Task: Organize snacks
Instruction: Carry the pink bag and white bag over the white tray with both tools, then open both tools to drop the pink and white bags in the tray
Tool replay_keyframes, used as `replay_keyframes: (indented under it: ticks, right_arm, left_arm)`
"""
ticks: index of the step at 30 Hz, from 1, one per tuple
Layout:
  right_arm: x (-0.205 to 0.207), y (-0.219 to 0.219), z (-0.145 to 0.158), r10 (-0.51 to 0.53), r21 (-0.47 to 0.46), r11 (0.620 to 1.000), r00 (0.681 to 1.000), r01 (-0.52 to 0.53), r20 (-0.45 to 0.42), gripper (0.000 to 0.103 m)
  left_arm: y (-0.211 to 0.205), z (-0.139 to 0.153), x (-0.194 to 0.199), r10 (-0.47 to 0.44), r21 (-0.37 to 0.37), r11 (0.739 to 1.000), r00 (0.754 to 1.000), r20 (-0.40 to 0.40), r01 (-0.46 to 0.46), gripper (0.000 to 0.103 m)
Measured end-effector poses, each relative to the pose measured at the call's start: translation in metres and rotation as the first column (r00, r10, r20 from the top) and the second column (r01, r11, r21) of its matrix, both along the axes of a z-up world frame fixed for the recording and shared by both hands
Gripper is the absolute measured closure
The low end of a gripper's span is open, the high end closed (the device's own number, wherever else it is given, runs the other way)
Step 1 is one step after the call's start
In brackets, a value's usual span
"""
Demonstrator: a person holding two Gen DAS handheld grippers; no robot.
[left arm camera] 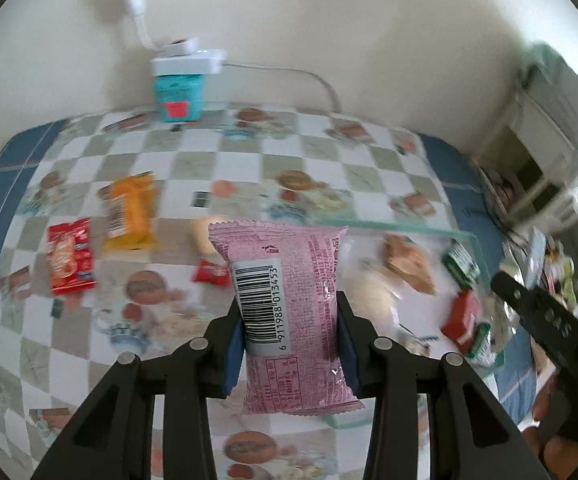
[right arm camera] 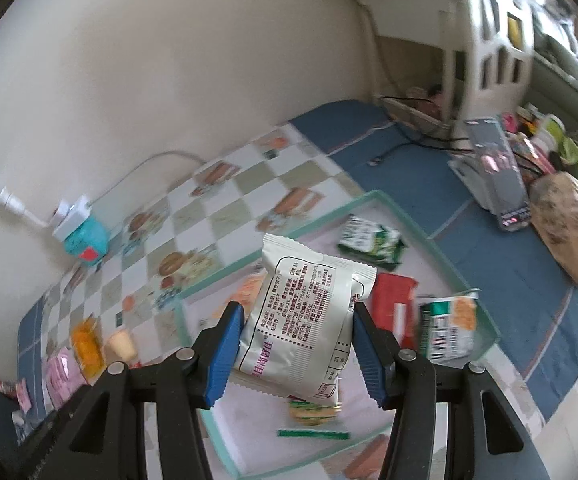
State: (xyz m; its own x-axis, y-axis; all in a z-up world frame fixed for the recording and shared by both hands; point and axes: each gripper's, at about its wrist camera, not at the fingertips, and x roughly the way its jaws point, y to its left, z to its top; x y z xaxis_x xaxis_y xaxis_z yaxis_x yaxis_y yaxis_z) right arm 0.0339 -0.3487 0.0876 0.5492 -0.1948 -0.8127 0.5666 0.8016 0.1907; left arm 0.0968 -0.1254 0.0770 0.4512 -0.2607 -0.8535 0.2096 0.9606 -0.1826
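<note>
I am carrying 2 snacks toward the tray (right arm camera: 389, 200): the pink packet (left arm camera: 289, 312) clamped in my left gripper (left arm camera: 291, 344), the white packet (right arm camera: 301, 320) clamped in my right gripper (right arm camera: 299, 344). Next I judge lowering and releasing both inside the tray.

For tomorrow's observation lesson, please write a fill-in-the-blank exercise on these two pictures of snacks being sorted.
1. The left claw grips a ____ snack packet with a barcode.
2. The right claw grips a ____ packet with printed text.
3. The green packet lies inside the shallow ____.
4. The orange packet lies on the checkered ____.

Missing words: pink; white; tray; tablecloth
</note>
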Motion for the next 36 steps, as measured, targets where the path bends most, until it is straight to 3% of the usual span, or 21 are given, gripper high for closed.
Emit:
replay_keyframes:
  ticks: [6, 12, 23, 36]
  right_arm:
    - [-0.01, -0.03, -0.012, -0.071, 0.037, 0.997, 0.997, 0.073, -0.034, 0.046]
    - [-0.01, -0.041, -0.025, -0.085, 0.06, 0.994, 0.994, 0.089, -0.065, 0.046]
    - [0.01, -0.048, -0.071, -0.06, 0.119, 0.99, 0.991, 0.074, -0.117, 0.046]
    - [0.016, -0.048, -0.082, -0.05, 0.142, 0.988, 0.991, 0.067, -0.126, 0.043]
  left_arm:
    - [-0.049, -0.007, -0.014, -0.127, 0.035, 0.991, 0.992, -0.022, 0.128, 0.061]
    - [-0.076, -0.028, -0.019, -0.183, 0.083, 0.979, 0.981, -0.072, 0.189, 0.061]
    - [-0.094, -0.066, -0.01, -0.191, 0.114, 0.971, 0.971, -0.141, 0.208, 0.061]
    - [-0.104, -0.083, -0.003, -0.192, 0.155, 0.964, 0.97, -0.149, 0.215, 0.06]
